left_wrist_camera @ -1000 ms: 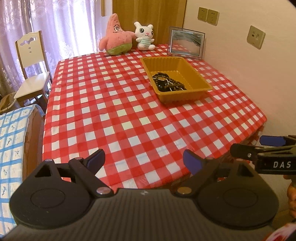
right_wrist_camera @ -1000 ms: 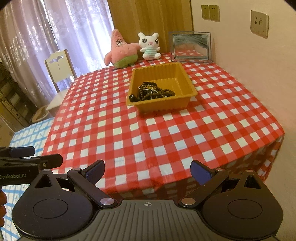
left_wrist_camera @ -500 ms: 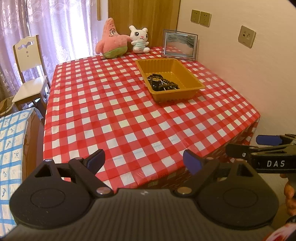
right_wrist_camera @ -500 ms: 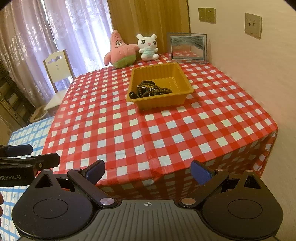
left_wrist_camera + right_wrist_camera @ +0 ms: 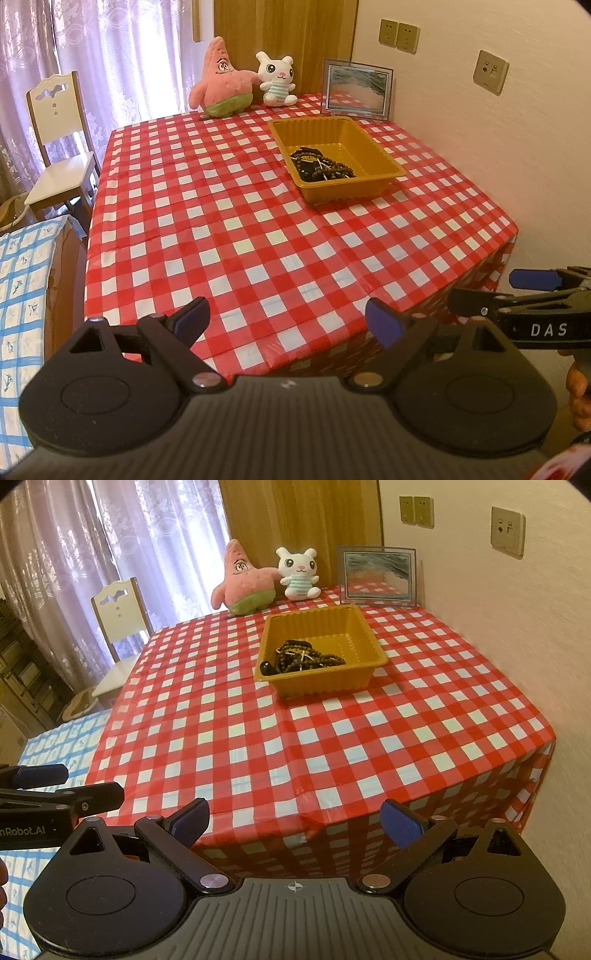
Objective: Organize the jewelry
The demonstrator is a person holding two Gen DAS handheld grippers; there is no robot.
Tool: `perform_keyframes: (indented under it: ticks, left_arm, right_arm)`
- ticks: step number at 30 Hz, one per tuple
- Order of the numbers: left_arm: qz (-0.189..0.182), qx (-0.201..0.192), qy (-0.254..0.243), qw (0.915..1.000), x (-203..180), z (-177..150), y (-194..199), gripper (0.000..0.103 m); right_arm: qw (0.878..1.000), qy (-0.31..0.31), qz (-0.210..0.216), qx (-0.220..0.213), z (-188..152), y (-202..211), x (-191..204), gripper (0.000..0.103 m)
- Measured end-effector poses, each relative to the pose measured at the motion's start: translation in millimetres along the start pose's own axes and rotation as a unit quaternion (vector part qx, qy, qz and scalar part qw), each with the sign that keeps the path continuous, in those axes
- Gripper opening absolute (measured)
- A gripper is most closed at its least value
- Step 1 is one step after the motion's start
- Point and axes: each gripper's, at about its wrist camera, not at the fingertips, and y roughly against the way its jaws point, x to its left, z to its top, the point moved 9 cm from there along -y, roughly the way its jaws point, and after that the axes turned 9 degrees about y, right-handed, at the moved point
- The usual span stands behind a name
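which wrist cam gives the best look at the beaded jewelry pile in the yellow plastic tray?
Right wrist. The dark beaded jewelry pile is larger and nearly centred, heaped toward the front left of the yellow plastic tray, with one bead against the left rim. Left wrist shows the same pile smaller and off to the right.

- The yellow-brown plastic tray (image 5: 373, 147) I am facing sits flat on the red-and-white checked cloth, toward the wall side of the table; it is rectangular, with ribbed walls and a flat rim (the same tray (image 5: 364, 642) shows in my right view).
- The jewelry (image 5: 322, 168) lies heaped in the tray's near part, a dark tangle of brown and black bead strings (image 5: 308, 659) with a few pale, shiny links among them.
- One glossy black bead (image 5: 266, 667) rests at the heap's left end, against the tray wall (single pieces beyond that I cannot tell apart).
- The far half of the tray floor is bare.
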Motion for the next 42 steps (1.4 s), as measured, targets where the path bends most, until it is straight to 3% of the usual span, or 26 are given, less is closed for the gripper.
perform_keyframes:
  ticks: [42]
  left_arm:
    - [0.002,-0.001,-0.001,1.0,-7.3,6.3,-2.5,0.09]
  right_arm:
    - [1.0,-0.001,0.001,0.001,1.9,-1.9,-0.8,0.098]
